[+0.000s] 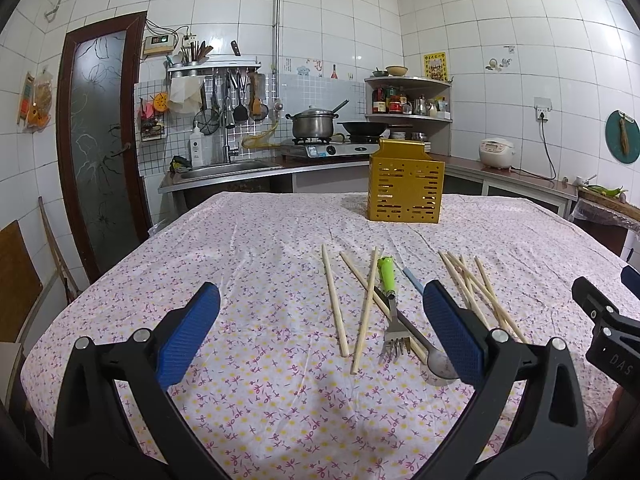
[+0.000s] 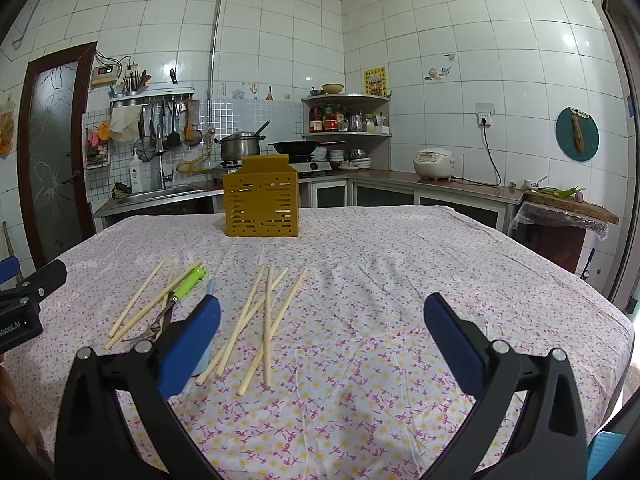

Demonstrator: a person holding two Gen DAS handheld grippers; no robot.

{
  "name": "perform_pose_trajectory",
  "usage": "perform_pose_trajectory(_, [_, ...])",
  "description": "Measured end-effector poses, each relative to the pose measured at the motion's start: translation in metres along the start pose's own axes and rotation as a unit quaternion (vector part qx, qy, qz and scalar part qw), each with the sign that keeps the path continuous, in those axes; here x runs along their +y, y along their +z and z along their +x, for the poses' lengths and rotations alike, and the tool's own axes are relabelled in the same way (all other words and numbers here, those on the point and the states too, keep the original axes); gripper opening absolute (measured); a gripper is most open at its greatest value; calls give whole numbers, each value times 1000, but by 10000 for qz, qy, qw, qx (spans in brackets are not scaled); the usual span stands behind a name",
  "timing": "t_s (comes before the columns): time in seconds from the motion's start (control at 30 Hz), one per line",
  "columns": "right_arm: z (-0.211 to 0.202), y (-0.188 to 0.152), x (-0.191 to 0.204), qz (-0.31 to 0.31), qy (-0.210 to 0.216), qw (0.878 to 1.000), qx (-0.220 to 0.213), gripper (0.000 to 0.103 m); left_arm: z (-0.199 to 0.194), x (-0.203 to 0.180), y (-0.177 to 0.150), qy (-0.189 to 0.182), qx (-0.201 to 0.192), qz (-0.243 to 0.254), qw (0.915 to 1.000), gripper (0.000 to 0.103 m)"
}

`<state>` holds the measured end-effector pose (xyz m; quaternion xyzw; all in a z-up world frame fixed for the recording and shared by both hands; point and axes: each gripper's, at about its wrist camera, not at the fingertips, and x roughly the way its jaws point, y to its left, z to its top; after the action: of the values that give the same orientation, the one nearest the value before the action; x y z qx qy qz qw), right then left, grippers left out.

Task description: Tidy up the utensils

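Chopsticks [image 1: 334, 304], a green-handled fork [image 1: 390, 300] and a spoon [image 1: 438, 362] lie loose on the floral tablecloth [image 2: 360, 320], on the near side of the yellow slotted holder [image 2: 262, 208]. Only the left camera shows the spoon's bowl; from the right it's hidden behind a blue pad. Both the left gripper [image 1: 320, 332] and the right gripper [image 2: 322, 340] hang wide apart, empty, and the casings read "DAS" and "Robot.AI", partly cut off.

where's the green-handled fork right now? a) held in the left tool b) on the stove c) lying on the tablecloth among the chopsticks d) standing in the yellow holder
c: the green-handled fork lies flat on the tablecloth beside loose chopsticks, in front of the yellow holder.
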<state>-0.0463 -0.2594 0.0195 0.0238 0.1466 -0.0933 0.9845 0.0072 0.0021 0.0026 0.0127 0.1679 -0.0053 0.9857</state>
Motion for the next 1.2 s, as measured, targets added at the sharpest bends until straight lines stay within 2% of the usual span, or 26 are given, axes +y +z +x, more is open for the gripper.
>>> perform_pose_trajectory(0.7, [7, 2, -1, 87, 25, 9999, 60, 99, 6, 0, -1, 17, 2, 85, 10000, 98])
perform_pose_trajectory(0.77, [9, 6, 0, 27, -69, 10000, 49, 99, 8, -1, 3, 6, 23, 134, 9999, 98])
perform_pose_trajectory(0.87, [15, 14, 2, -19, -236, 9997, 79, 99, 17, -1, 11, -103, 145, 177, 9997, 98])
perform_pose_trajectory(1.03, [38, 31, 6, -127, -166, 9991, 358, 99, 36, 2, 25, -389, 356, 141, 9985, 98])
perform_pose_trajectory(1.17, [64, 41, 4, -37, -200, 9978, 629, 99, 63, -2, 36, -236, 676, 329, 9969, 98])
perform_pose_trajectory(1.2, [73, 44, 4, -30, -87, 9971, 762, 99, 70, -2, 40, -236, 748, 367, 9962, 98])
